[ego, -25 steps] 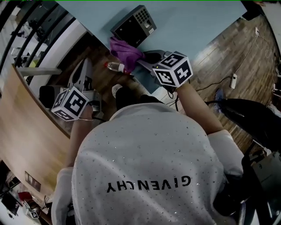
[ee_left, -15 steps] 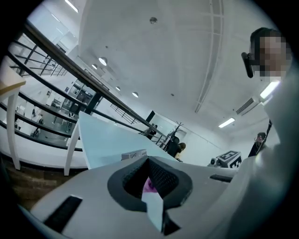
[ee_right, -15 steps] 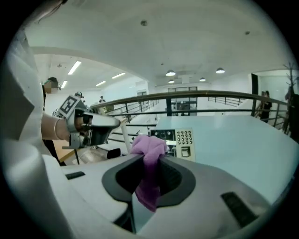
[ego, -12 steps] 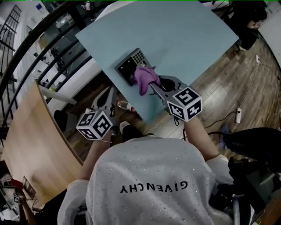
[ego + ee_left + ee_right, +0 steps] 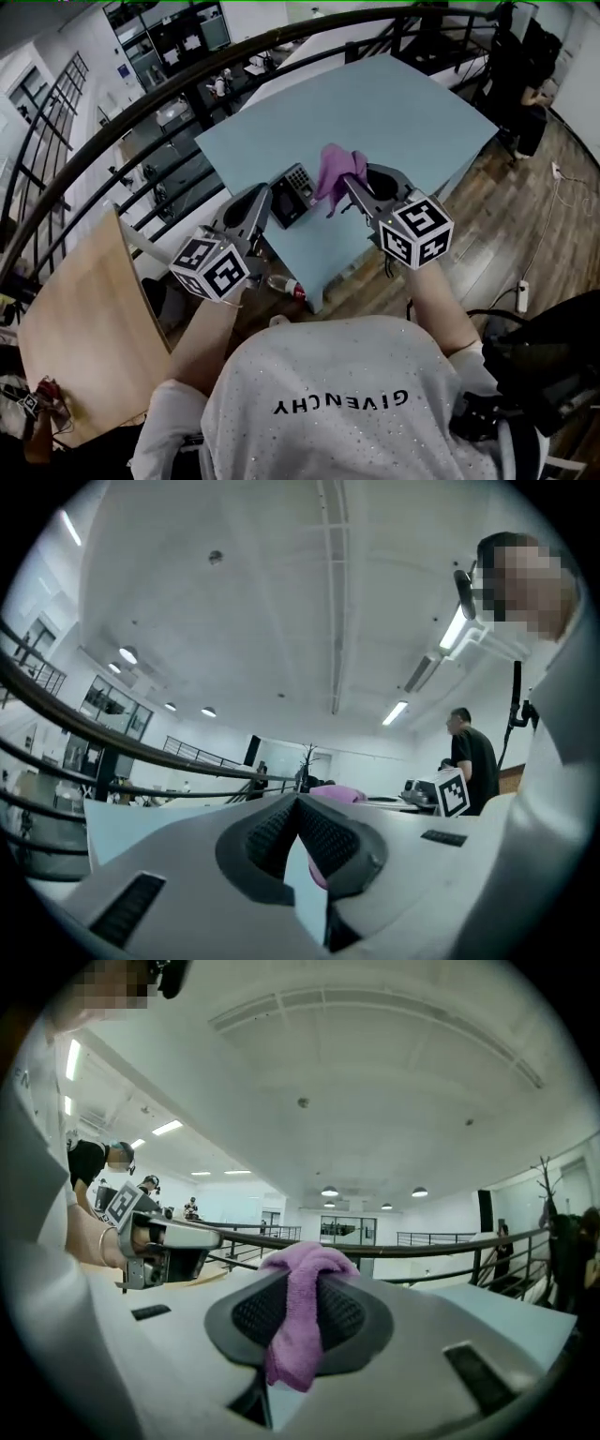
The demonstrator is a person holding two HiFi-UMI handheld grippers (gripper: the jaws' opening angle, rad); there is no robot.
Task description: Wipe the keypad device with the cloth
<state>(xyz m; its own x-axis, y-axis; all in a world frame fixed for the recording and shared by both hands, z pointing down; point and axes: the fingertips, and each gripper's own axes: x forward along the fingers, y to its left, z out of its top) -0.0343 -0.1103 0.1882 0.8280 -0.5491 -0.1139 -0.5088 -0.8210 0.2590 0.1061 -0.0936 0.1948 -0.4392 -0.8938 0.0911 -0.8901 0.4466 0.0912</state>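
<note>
Only our head view shows the keypad device (image 5: 292,195) on the blue table (image 5: 375,112). The right gripper (image 5: 301,1286) pinches a purple cloth (image 5: 296,1335); the left gripper (image 5: 298,803) seems closed, empty.

The keypad device (image 5: 292,194) lies on the tabletop (image 5: 394,112), close to its near corner. It sits between my two sets of fingers. My left gripper (image 5: 259,199) is just left of it and my right gripper (image 5: 351,184) just right. The cloth (image 5: 336,172) hangs from the right fingers, beside the device. A bottle (image 5: 284,285) lies on the floor (image 5: 487,234) behind the left fingers, nearer me.
</note>
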